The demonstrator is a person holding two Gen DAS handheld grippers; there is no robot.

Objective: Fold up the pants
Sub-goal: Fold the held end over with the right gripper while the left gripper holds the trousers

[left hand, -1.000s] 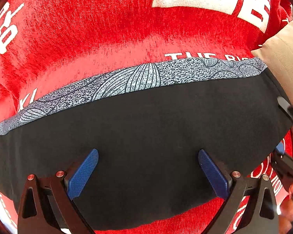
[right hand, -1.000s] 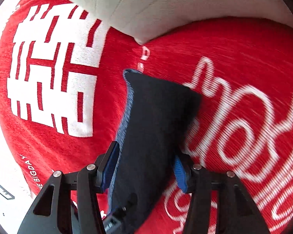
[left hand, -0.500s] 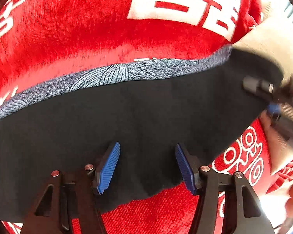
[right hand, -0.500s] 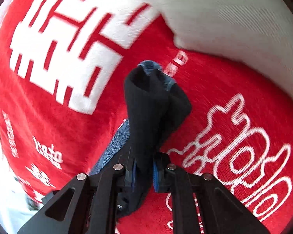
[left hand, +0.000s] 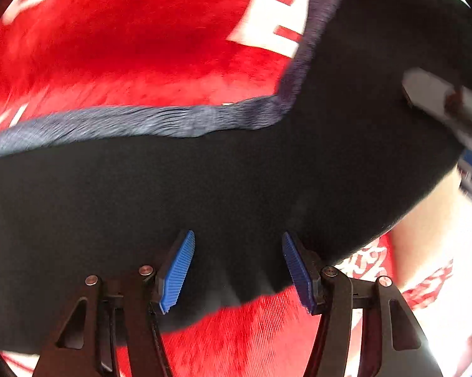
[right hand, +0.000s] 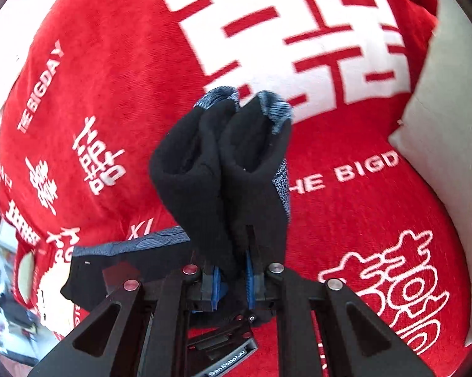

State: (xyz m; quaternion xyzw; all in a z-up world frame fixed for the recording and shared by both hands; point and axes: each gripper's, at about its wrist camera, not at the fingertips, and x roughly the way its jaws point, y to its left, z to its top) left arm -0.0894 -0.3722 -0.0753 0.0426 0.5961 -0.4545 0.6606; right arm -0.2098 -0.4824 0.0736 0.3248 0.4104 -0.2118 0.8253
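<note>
Black pants [left hand: 204, 194] with a grey patterned band along one edge lie on a red blanket [left hand: 125, 47]. My left gripper [left hand: 237, 267] is open, its blue pads set on either side of the pants' near edge, with fabric between them. My right gripper [right hand: 232, 286] is shut on the pants [right hand: 223, 163] and holds a bunched end of them up above the blanket; the rest trails down to the left. The right gripper also shows at the right edge of the left wrist view [left hand: 449, 106].
The red blanket [right hand: 94, 62] with white lettering and large white characters covers the surface. A pale cushion [right hand: 446, 132] lies at the right edge. A person's hand [left hand: 424, 220] shows at the right in the left wrist view.
My right gripper has closed on the pants' end and lifted it, so the right part of the pants now rises. My left gripper has narrowed around the near edge.
</note>
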